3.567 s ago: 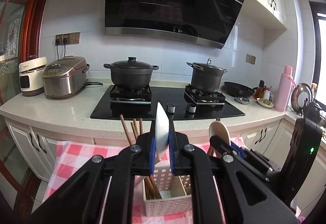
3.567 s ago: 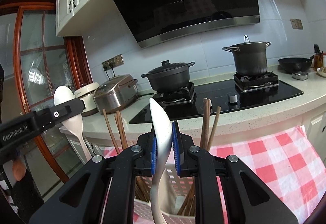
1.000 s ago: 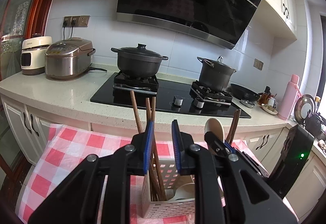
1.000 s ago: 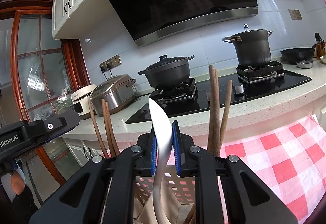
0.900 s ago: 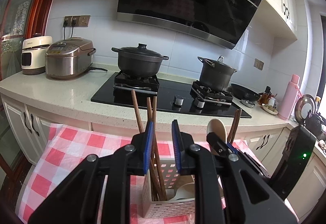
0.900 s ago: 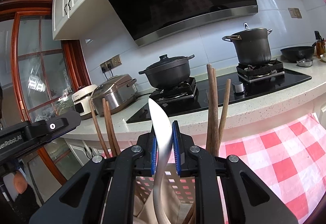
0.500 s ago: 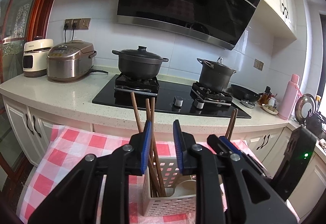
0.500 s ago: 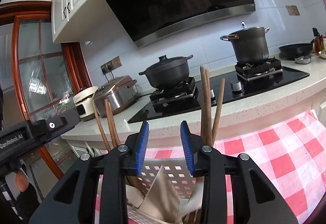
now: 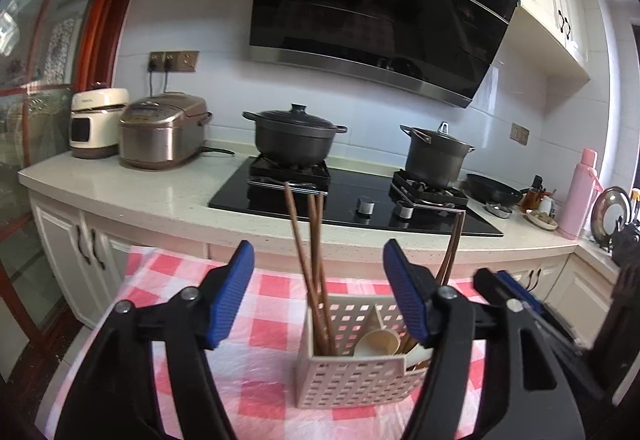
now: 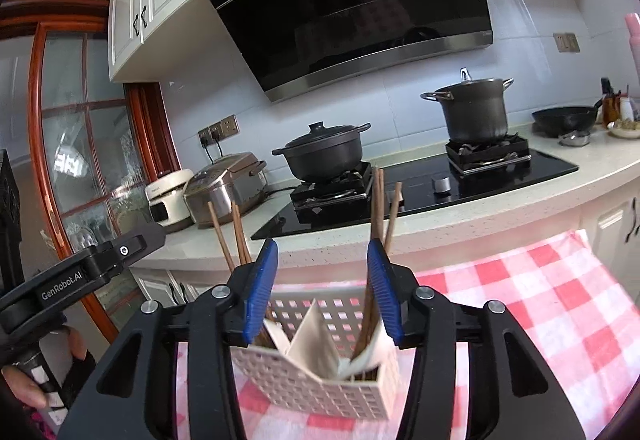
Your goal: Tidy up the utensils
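A white perforated utensil basket (image 9: 352,380) stands on the red-checked tablecloth (image 9: 272,292), also in the right wrist view (image 10: 320,392). Brown chopsticks (image 9: 310,264) stand upright in it, with more chopsticks (image 10: 376,216) at its other side. Cream spoons (image 9: 378,342) lie inside; their white handles (image 10: 308,340) show in the right wrist view. My left gripper (image 9: 318,292) is open and empty above the basket. My right gripper (image 10: 322,290) is open and empty above the basket. The left gripper's body (image 10: 80,272) shows at the left of the right wrist view.
Behind the table runs a counter with a black hob (image 9: 352,196), a lidded black pot (image 9: 294,138), a tall pot (image 9: 436,156), a rice cooker (image 9: 162,136), a pan (image 9: 494,192) and a pink bottle (image 9: 580,196). White cabinets (image 9: 76,252) stand below.
Both grippers have opened wide. The right gripper let go of the white spoon, which now rests in the basket. The left gripper earlier released its spoon there too.
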Action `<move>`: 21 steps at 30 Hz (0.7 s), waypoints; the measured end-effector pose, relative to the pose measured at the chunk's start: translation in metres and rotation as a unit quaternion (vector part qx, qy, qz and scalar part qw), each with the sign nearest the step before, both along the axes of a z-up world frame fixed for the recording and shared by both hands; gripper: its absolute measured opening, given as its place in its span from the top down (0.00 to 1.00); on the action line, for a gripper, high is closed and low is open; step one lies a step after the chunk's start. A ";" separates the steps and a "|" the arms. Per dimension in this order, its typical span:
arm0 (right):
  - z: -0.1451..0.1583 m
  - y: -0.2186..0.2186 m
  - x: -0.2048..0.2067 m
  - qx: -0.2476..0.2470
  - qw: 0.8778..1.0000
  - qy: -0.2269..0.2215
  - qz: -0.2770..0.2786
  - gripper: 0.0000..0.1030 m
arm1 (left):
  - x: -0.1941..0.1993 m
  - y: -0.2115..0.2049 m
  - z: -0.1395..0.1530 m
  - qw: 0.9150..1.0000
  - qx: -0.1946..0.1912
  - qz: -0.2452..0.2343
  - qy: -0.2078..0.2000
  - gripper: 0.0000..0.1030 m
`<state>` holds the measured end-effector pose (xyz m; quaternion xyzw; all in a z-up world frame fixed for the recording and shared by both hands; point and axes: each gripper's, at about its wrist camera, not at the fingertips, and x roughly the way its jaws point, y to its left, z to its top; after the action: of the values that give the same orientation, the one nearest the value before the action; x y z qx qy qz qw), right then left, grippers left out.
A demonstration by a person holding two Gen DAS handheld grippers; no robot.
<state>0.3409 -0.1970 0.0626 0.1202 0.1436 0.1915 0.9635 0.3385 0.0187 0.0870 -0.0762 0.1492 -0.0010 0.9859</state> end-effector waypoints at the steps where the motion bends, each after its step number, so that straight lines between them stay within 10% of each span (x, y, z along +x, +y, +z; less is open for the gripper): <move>1: 0.002 -0.001 -0.006 -0.008 1.000 -0.001 -0.001 0.53 | -0.007 0.000 0.000 1.000 0.007 0.007 -0.003 0.27; 10: 0.013 -0.005 -0.058 -0.054 0.998 0.012 0.006 0.41 | -0.066 0.001 -0.003 0.997 0.060 0.033 -0.023 0.05; 21: 0.017 -0.007 -0.115 -0.093 0.995 0.018 0.003 0.30 | -0.120 -0.004 -0.026 0.996 0.087 0.029 -0.005 0.05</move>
<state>0.2264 -0.2039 0.0791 0.0327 0.1790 0.1776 0.9671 0.2189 0.0145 0.0605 0.0057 0.1415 0.0403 0.9891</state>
